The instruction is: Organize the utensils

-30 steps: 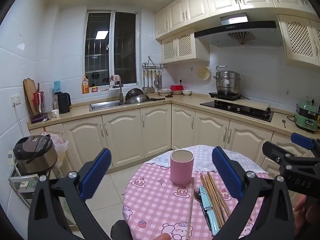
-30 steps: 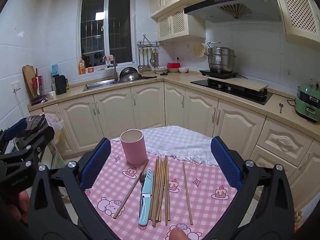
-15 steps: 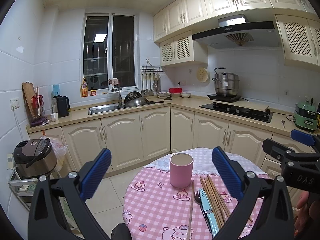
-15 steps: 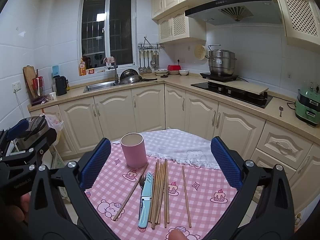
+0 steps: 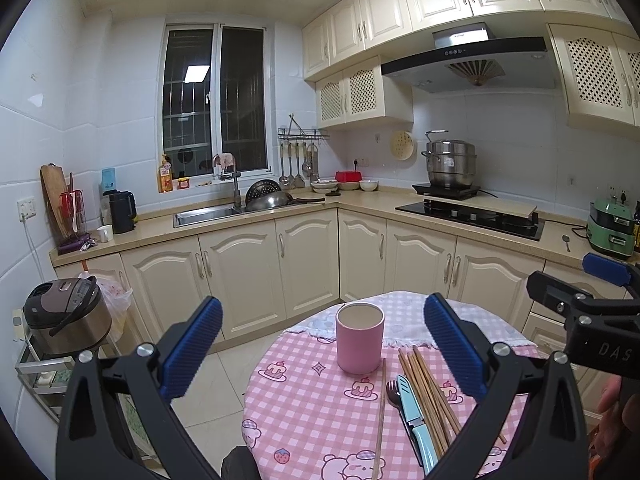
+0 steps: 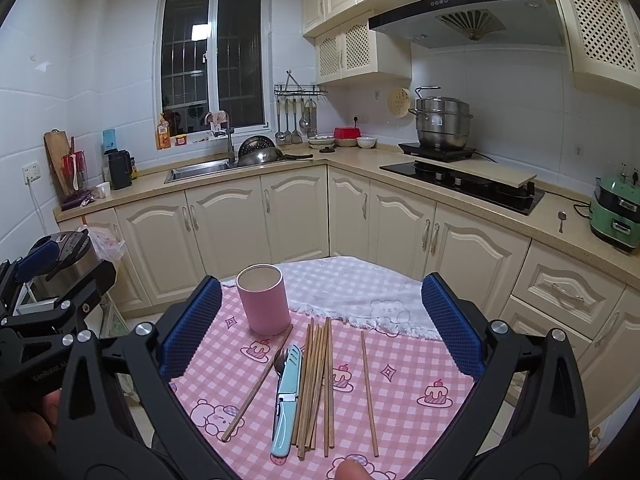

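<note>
- Both the left claw (image 5: 323, 344) and the right claw (image 6: 321, 322) hover released, holding nothing.
- Chopsticks (image 6: 316, 380) lie bundled mid-bench beside the blue knife (image 6: 286, 396); the pink cup (image 6: 263, 298) stands toward the far edge.
- Chopsticks look light, stiff, likely to roll; pinch them mid-length.

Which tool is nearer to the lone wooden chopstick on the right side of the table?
Right, as far as I can judge. The right tool hangs open above the lone wooden chopstick; the left tool hangs open farther left, facing the pink cylindrical cup.
</note>
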A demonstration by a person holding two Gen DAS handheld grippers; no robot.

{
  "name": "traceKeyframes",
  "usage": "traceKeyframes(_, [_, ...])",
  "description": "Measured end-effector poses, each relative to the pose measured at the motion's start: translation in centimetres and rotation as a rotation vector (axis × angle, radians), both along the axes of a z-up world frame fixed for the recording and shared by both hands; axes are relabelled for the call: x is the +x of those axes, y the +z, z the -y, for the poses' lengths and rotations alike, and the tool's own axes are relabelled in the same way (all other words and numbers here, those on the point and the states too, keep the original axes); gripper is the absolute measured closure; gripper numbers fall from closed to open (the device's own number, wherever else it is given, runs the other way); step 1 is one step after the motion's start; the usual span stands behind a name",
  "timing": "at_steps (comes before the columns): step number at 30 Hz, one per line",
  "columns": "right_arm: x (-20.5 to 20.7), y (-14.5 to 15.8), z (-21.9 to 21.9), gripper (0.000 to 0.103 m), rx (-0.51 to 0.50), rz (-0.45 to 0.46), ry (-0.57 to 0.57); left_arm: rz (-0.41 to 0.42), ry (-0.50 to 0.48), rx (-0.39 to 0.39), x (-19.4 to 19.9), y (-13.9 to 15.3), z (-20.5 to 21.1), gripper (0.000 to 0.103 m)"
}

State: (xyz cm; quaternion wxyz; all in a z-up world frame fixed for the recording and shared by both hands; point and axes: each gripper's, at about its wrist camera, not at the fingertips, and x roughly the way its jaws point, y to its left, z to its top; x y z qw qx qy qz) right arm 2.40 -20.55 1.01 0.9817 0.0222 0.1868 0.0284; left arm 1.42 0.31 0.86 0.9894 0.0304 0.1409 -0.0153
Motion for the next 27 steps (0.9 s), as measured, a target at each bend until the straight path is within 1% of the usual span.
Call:
traceKeyframes(7, [0.9, -1.0, 0.6, 0.005, -0.009, -0.025, -0.002, -0.045, -0.010, 0.008, 1.7, -1.4, 0.5, 0.004])
traceKeyframes(14, [3.2, -2.7, 1.1, 0.005, -0.023, -0.094, -0.002, -0.125, -0.013, 0.013, 4.7, -3.9, 0.8, 0.004])
traceKeyframes(19, [6.1, -5.1, 2.3, 0.005, -0.029, -0.193, 0.001, -0.216, -0.018, 0.017, 7.4, -6.6, 0.6, 0.004])
traceKeyframes(22, [8.3, -7.2, 3.3, 0.005, -0.028, -0.279, 0.005, -0.294, -0.026, 0.026, 9.6, -8.8, 0.6, 0.004])
traceKeyframes(23, [8.9, -7.8, 3.5, 0.005, -0.027, -0.303, 0.004, -0.333, -0.031, 0.030, 10.5, -9.7, 0.7, 0.004])
traceKeyframes(27, [11.5, -11.4, 4.5, 0.005, -0.031, -0.434, 0.013, -0.450, -0.066, 0.056, 13.3, -13.0, 1.5, 0.004])
